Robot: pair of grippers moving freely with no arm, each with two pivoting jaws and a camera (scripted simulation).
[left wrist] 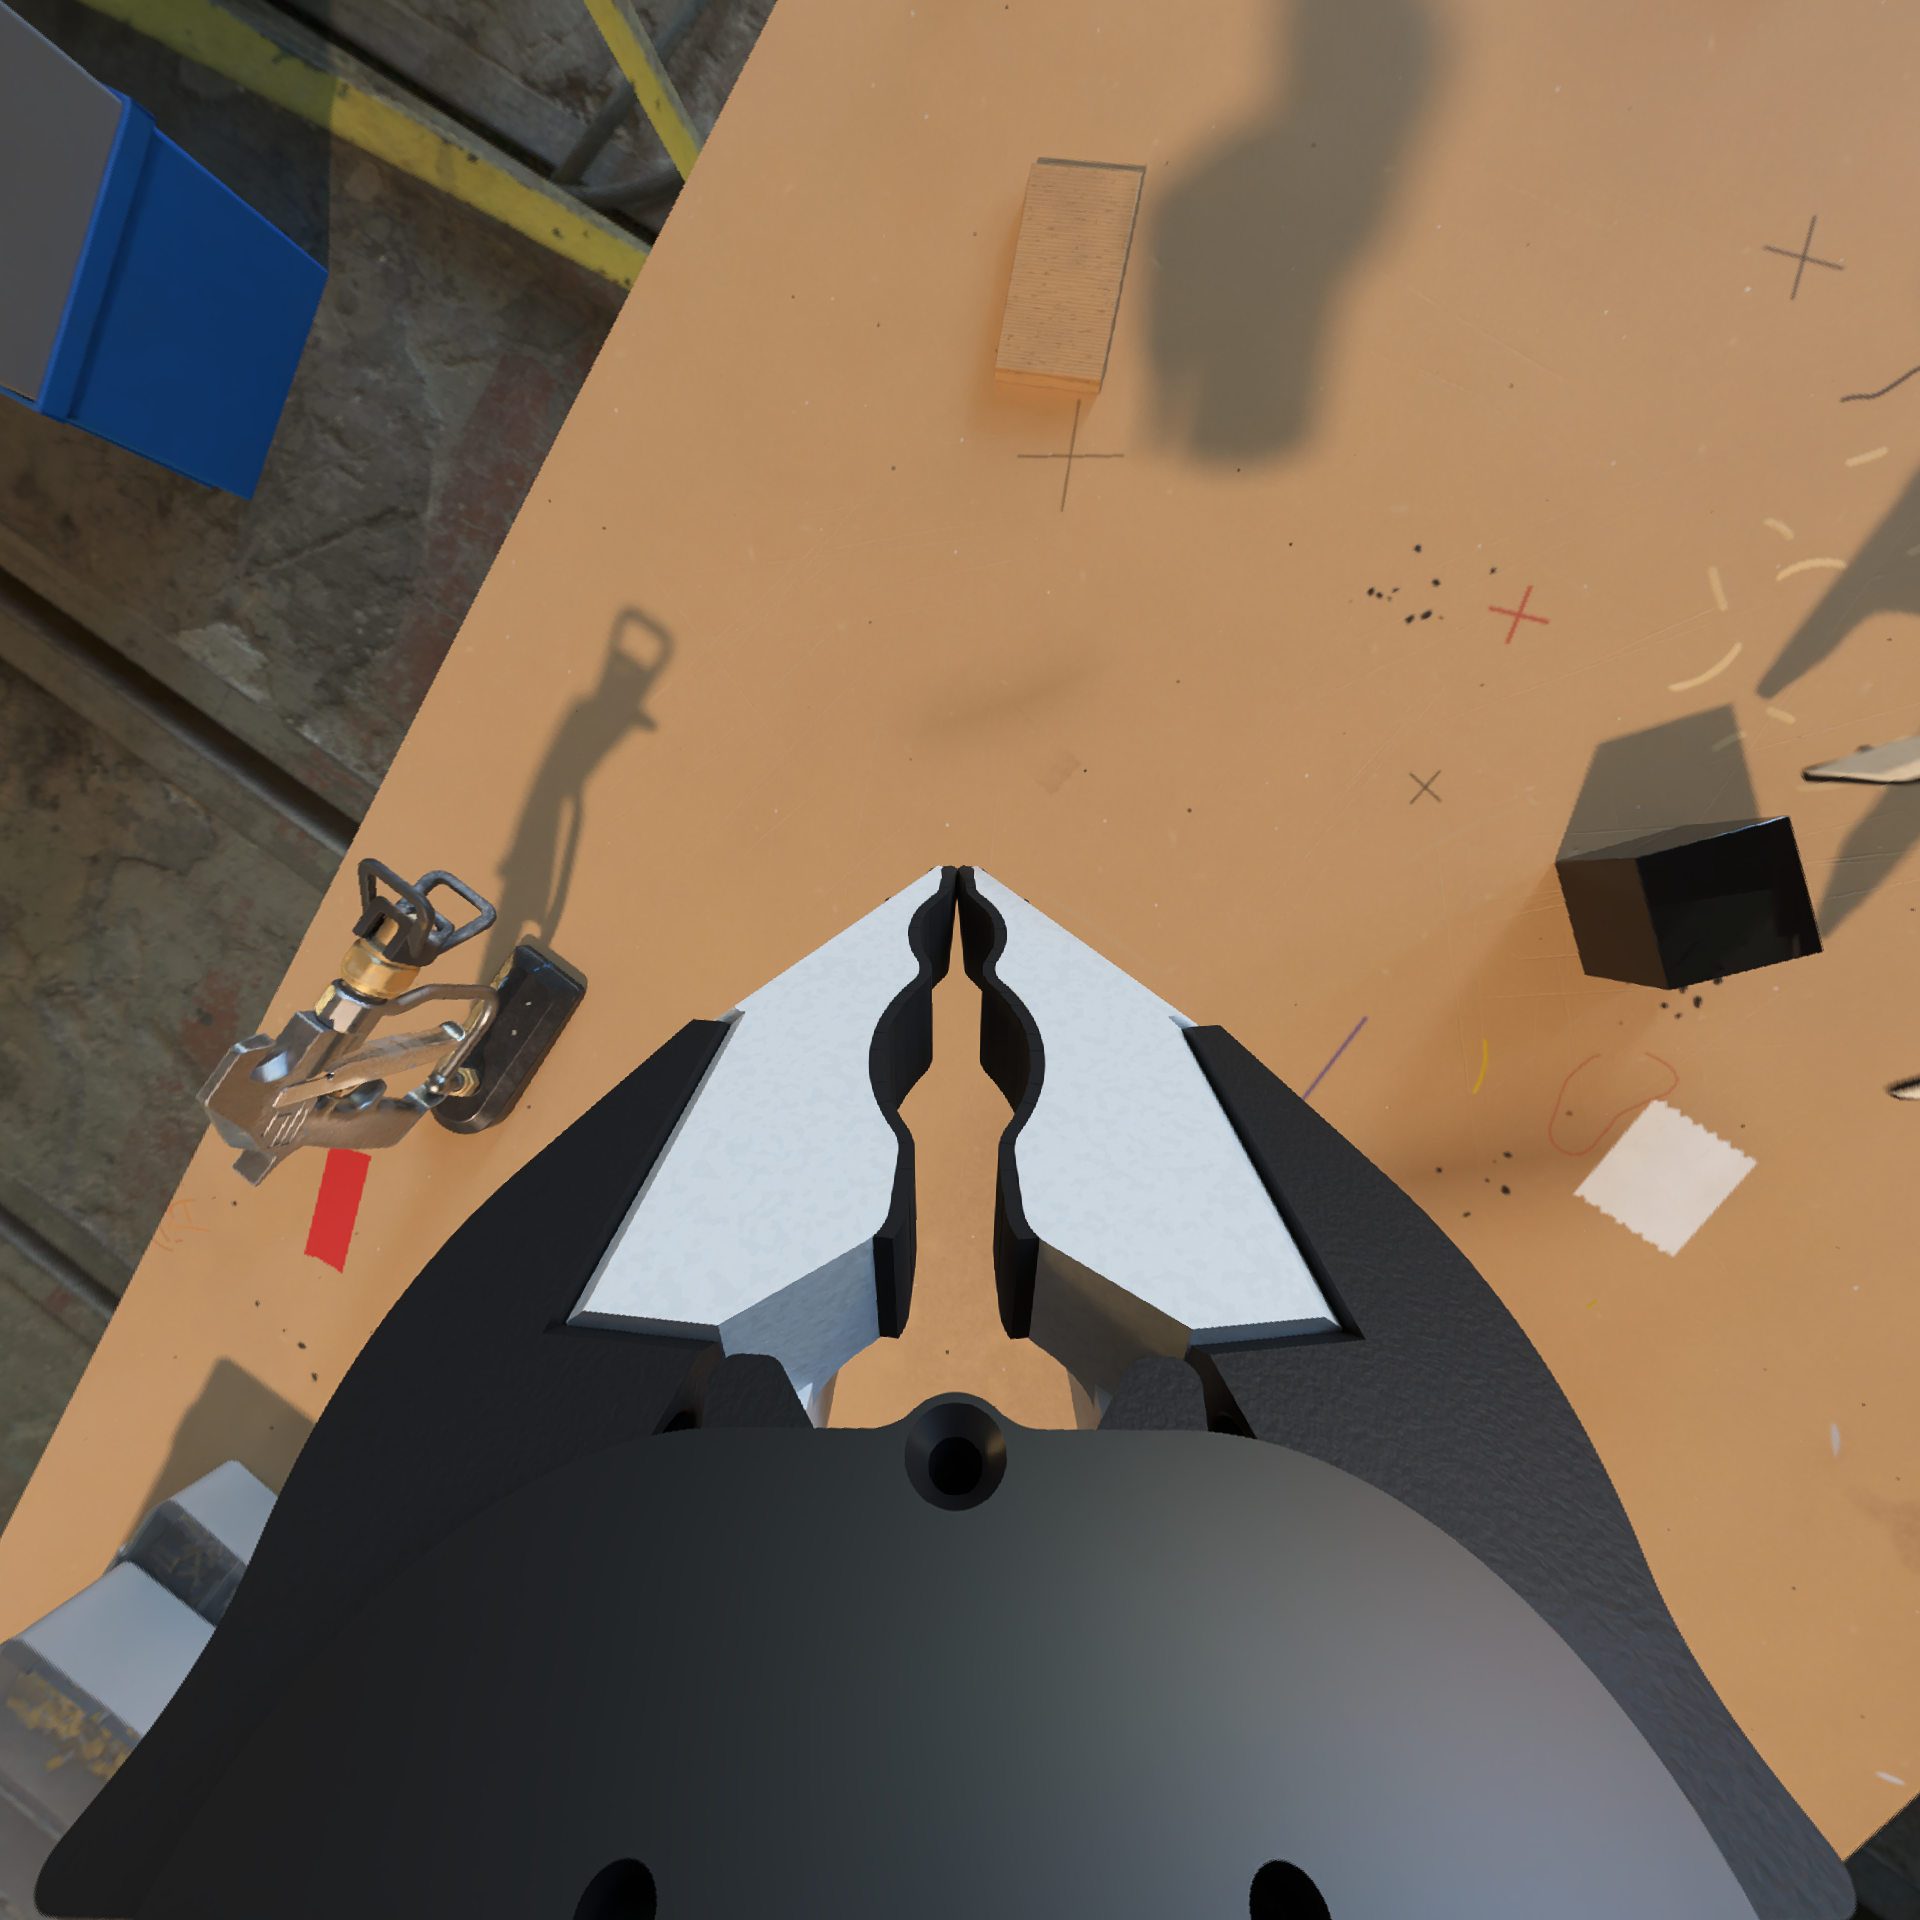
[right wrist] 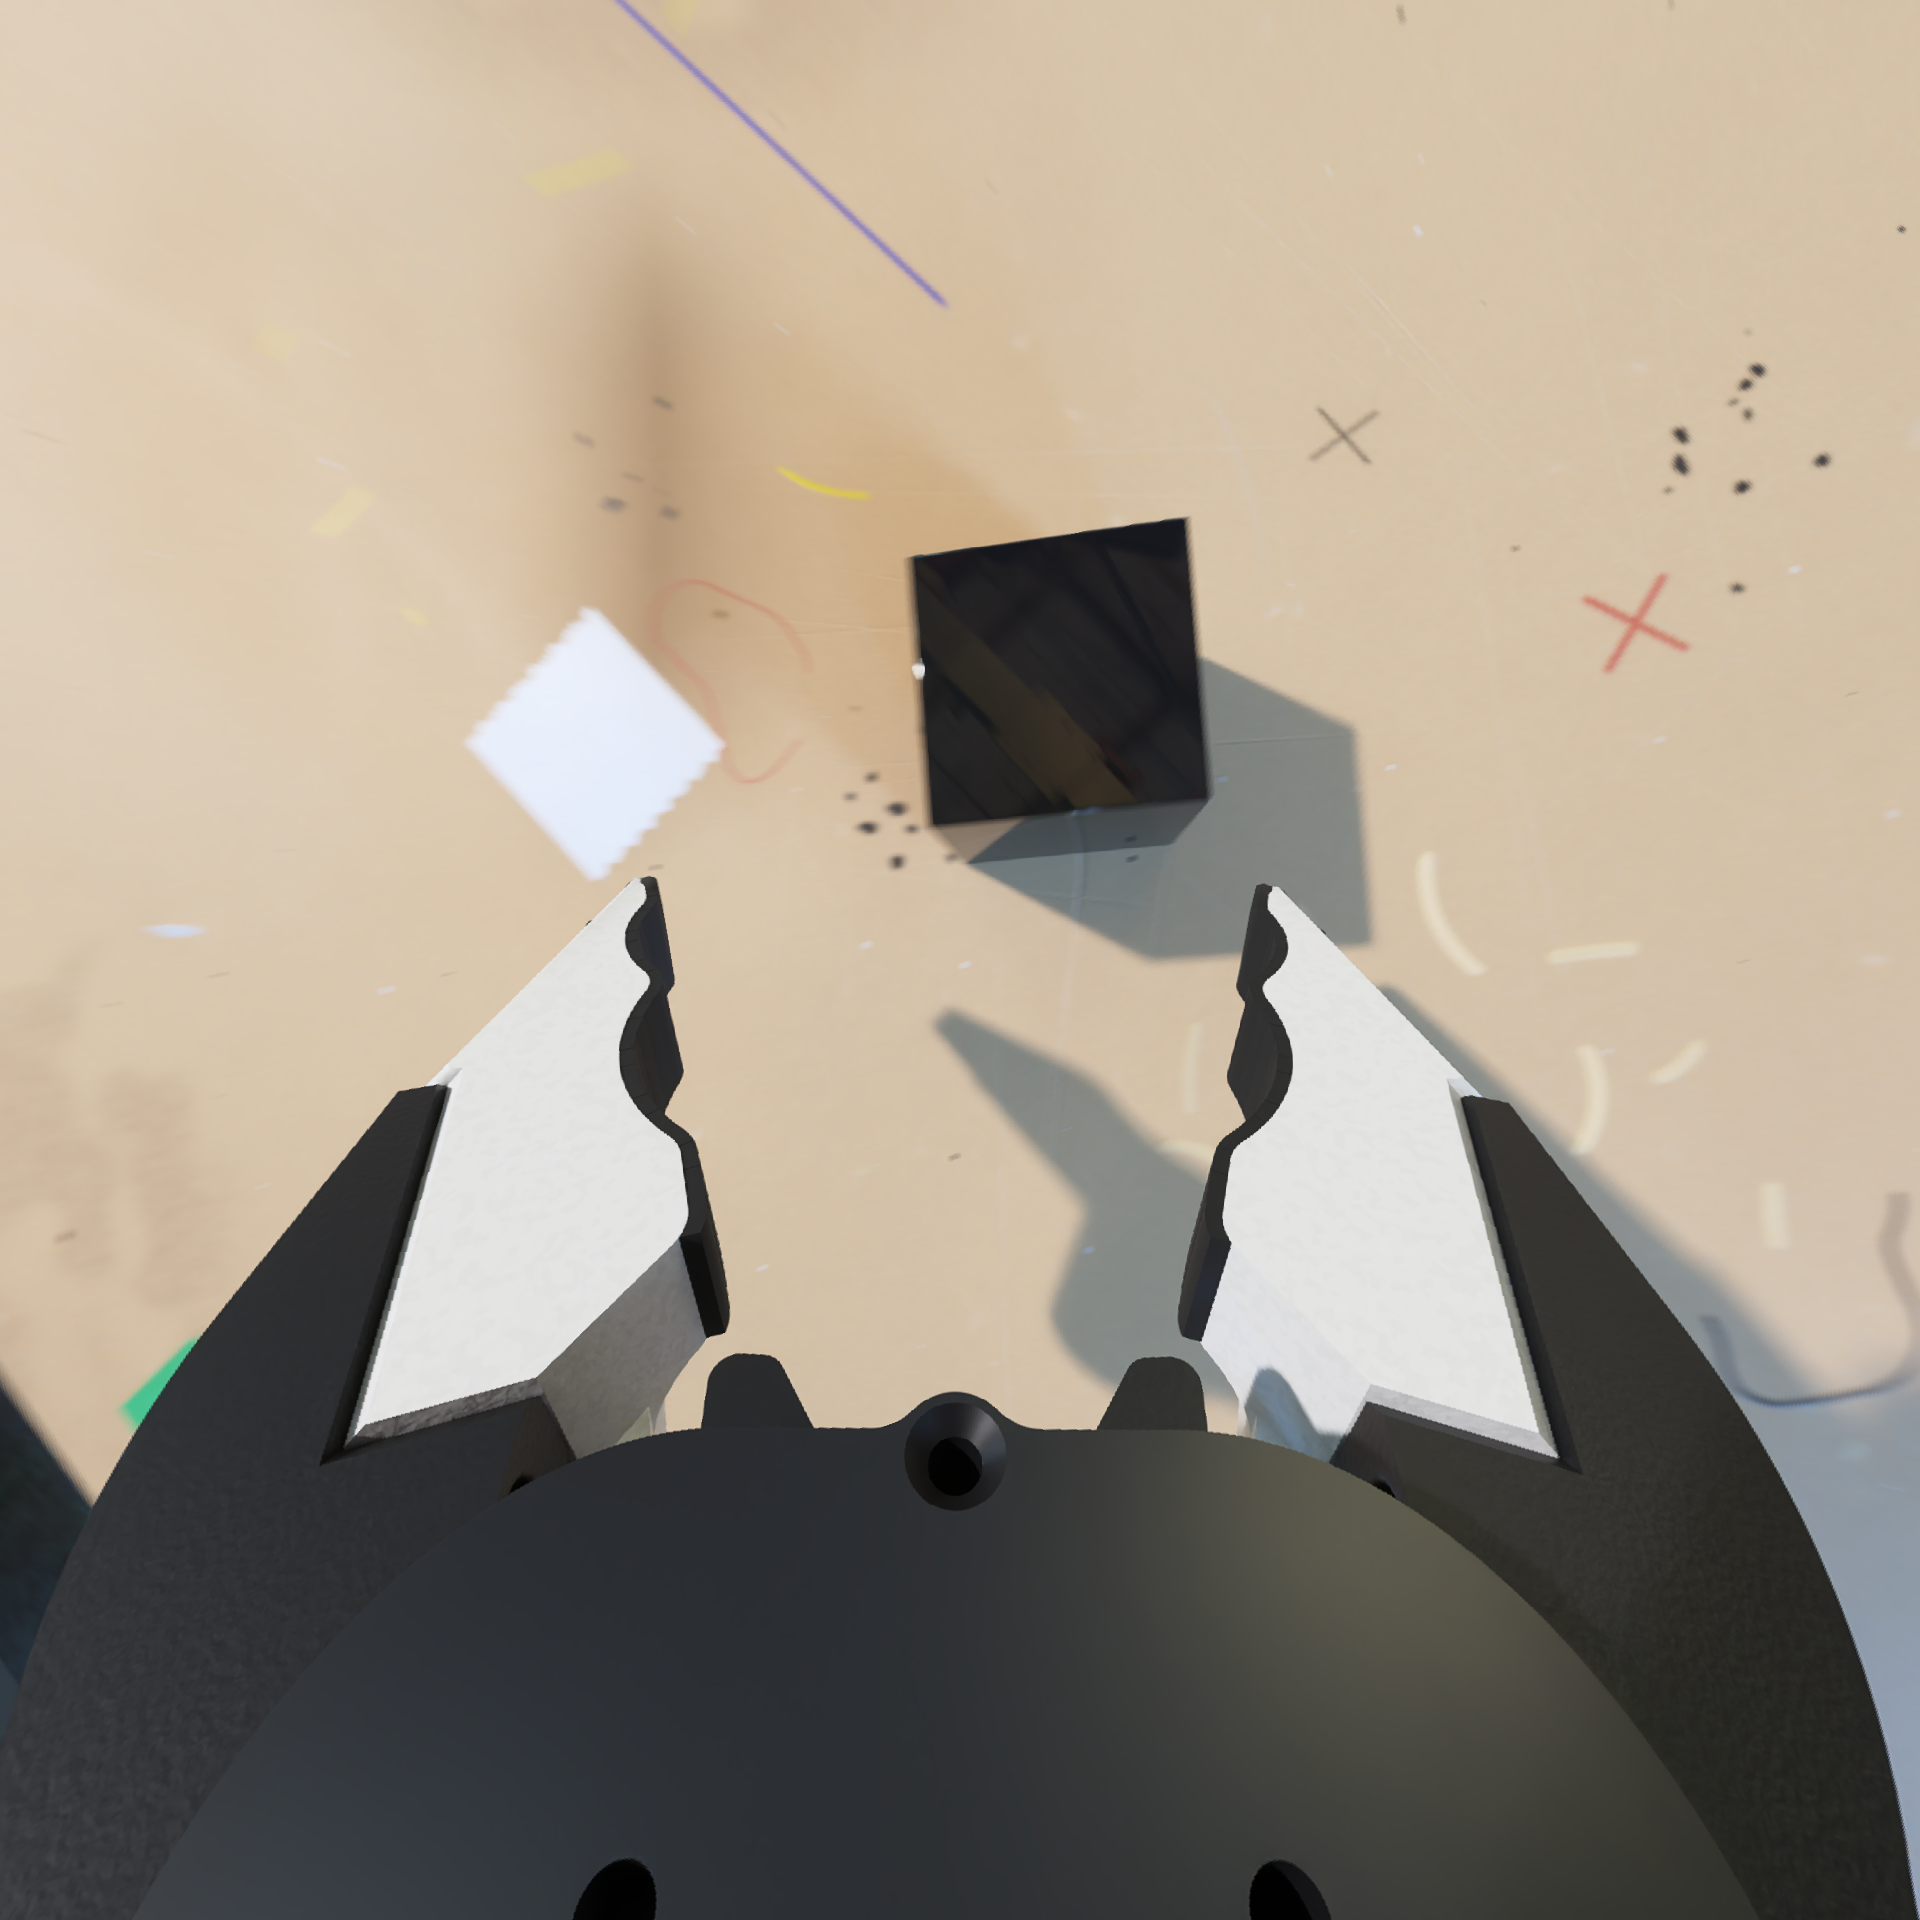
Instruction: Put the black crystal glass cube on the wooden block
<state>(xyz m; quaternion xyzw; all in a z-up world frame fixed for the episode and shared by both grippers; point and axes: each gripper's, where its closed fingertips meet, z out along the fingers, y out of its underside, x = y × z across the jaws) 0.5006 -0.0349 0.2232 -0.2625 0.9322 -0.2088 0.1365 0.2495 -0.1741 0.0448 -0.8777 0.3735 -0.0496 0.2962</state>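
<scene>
Left gripper [left wrist: 956, 871]: fingers drawn together until the tips meet, nothing between them. It hangs above a bare stretch of the tan tabletop [left wrist: 831, 623], pointing toward the wooden block [left wrist: 1070, 275].

Right gripper [right wrist: 954, 883]: fingers spread wide, nothing held. It looks down on the black crystal glass cube [right wrist: 1060, 670], which sits on the table just beyond the fingertips and slightly toward the right finger, apart from both. Whether the tips are level with the cube or above it cannot be told.

Cube: glossy, dark, resting flat on the tabletop, casting a sharp shadow. In the left wrist view the same cube [left wrist: 1688, 902] lies off to the right, well apart from the block.

Block: pale, oblong, lying flat on the far part of the table, top face bare. A pencilled cross is drawn just at its near end.

Other items:
- white paper scrap [right wrist: 594, 740] with a serrated edge, near the cube, beside a red scribbled loop; also seen in the left view [left wrist: 1665, 1177].
- metal spray gun [left wrist: 384, 1023] near the table's left edge, with a red tape strip [left wrist: 338, 1208] just beside it.
- blue cabinet [left wrist: 156, 301] on the floor beyond the table.
- scattered black specks and small cross marks on the surface.
</scene>
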